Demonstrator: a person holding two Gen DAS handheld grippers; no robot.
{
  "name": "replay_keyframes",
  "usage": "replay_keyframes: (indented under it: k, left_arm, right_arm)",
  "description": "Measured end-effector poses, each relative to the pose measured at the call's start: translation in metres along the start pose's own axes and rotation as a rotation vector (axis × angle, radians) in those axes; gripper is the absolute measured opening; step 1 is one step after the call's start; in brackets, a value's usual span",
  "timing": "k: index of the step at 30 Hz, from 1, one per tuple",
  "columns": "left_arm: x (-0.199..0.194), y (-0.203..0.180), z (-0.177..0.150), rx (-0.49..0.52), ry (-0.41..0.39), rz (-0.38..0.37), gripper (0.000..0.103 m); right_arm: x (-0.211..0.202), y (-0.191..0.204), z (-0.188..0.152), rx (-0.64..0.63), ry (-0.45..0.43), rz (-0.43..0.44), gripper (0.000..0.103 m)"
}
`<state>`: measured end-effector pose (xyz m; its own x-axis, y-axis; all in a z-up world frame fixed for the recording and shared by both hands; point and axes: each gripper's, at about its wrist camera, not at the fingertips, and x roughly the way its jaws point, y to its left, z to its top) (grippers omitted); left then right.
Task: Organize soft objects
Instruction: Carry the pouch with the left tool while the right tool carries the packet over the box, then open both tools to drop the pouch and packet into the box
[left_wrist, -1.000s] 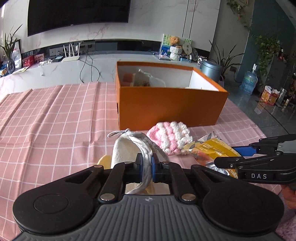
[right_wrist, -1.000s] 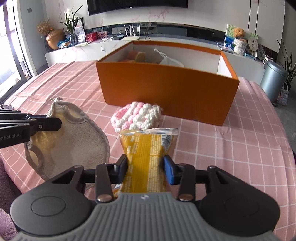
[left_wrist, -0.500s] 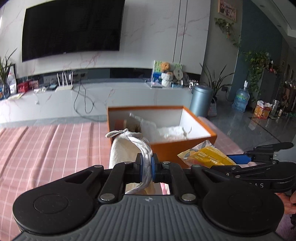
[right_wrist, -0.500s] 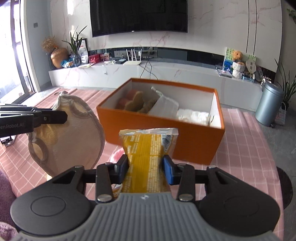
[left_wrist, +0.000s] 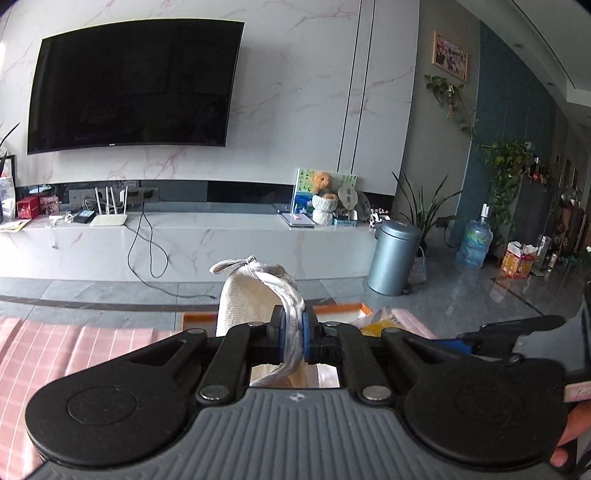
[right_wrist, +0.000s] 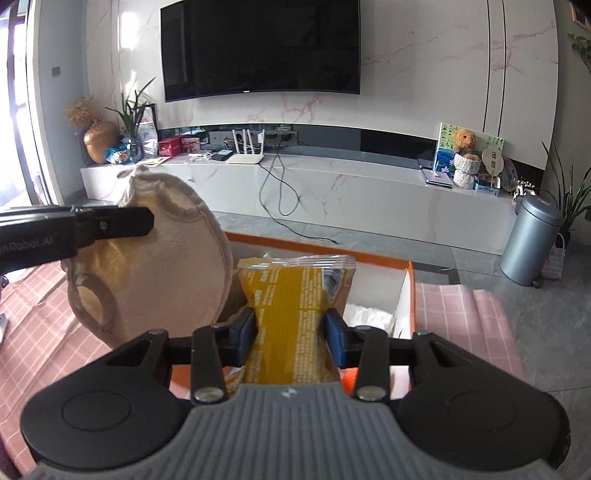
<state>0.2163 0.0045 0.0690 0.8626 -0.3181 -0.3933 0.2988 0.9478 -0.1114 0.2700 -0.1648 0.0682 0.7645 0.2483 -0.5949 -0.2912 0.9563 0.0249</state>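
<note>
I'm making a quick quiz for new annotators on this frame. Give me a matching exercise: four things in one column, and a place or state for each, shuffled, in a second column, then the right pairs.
Things:
1. beige cloth pouch
2. yellow snack packet
3. orange box
4. grey bin

Places or states:
A. open-topped, on the pink checked tablecloth
B. pinched in the left gripper
C. on the floor, to the right
D. clamped in the right gripper

Pairs: 1-B, 2-D, 3-A, 4-C
</note>
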Motion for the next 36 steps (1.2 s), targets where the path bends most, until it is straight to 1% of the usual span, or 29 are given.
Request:
replay_keyframes:
  k: [3,6,10,13,19,24,26,27,31,33,36]
  left_arm:
    - [0.021,0.002,0.002,-0.005,0.011,0.008,0.009]
    - [0.04,0.008,-0.001,-0.008,0.032,0.015,0.009]
    - [0.059,0.015,-0.008,-0.011,0.062,0.029,0.009]
    - [0.068,0.021,-0.011,-0.045,0.09,0.045,0.009]
    - [0.075,0.031,-0.016,-0.057,0.11,0.04,0.009]
    - [0.079,0.036,-0.018,-0.071,0.13,0.039,0.009]
    - [0.083,0.034,-0.018,-0.072,0.141,0.044,0.009]
    - [0.083,0.034,-0.019,-0.072,0.147,0.049,0.009]
    - [0.082,0.035,-0.018,-0.078,0.155,0.044,0.009]
    - [0.084,0.036,-0.019,-0.081,0.161,0.032,0.009]
    - [0.092,0.035,-0.022,-0.09,0.186,0.033,0.009]
  right_arm:
    - [0.032,-0.009,0.008,0.007,0.047,-0.015,0.04]
    - [0.069,-0.014,0.01,-0.007,0.1,-0.048,0.04]
    - [0.112,-0.019,0.001,-0.002,0.174,-0.053,0.04]
    - [0.138,-0.019,-0.005,-0.014,0.217,-0.06,0.04]
    - [0.17,-0.01,-0.018,-0.042,0.287,-0.057,0.041]
    - [0.175,-0.006,-0.015,-0.063,0.311,-0.054,0.042]
    - [0.179,-0.01,-0.011,-0.086,0.312,-0.064,0.042]
    - [0.177,-0.008,-0.011,-0.101,0.305,-0.072,0.043]
    - [0.165,-0.006,-0.008,-0.145,0.244,-0.106,0.05]
    - [0.155,0.0,-0.008,-0.179,0.205,-0.142,0.055]
    - [0.144,0.003,-0.01,-0.224,0.164,-0.172,0.056]
